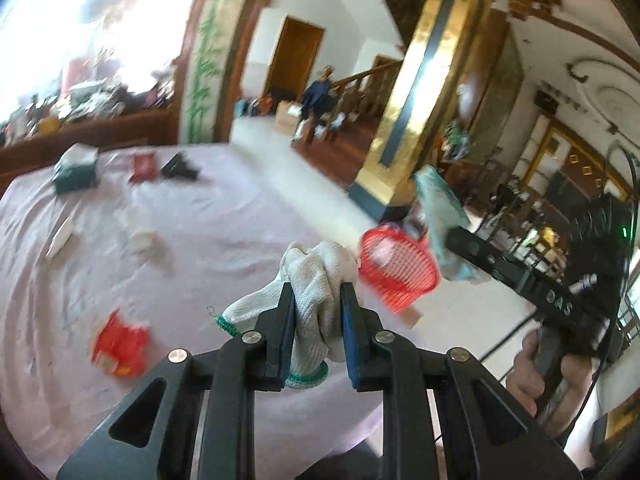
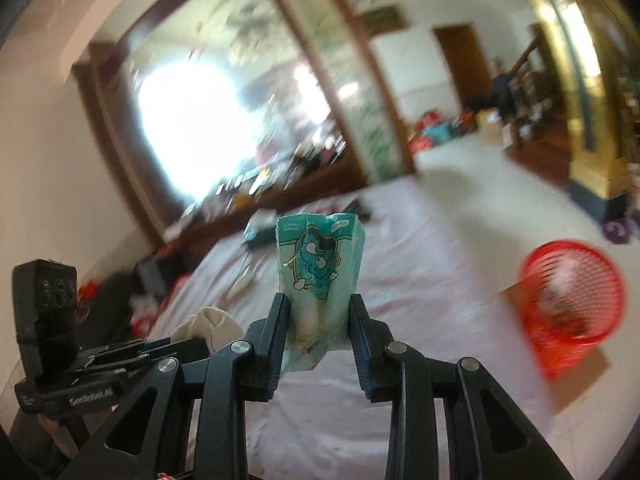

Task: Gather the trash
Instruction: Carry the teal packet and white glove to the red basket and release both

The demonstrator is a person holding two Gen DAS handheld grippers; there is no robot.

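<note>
**Inspector:** Starting at the left of the table, what lay on the cloth point(image 1: 224, 216)?

**Clerk:** Taking the red basket point(image 1: 396, 266) as the landmark: far to its left, at the back of the cloth, sat a dark green box point(image 1: 76, 170), then a small red packet point(image 1: 143, 166) and a black object point(image 1: 180, 167), too blurred to identify. Nearer, well left of the basket, lay a red wrapper point(image 1: 118, 346).

**Inspector:** And the left gripper point(image 1: 318, 300)?

**Clerk:** Its fingers were clamped on a white knitted glove point(image 1: 316, 276) with a green cuff, held just left of the basket, above the cloth.

**Inspector:** The basket itself?

**Clerk:** It stood off the table's right edge, on a piece of cardboard point(image 2: 576, 372) on the floor. Something pale lay inside; blur prevented more.

**Inspector:** The right gripper point(image 2: 320, 308)?

**Clerk:** Its fingers were closed on a teal packet point(image 2: 320, 264) with a cartoon face, held upright. From the left camera the packet appeared just beside the basket's right rim, slightly above it; contact could not be determined.
</note>
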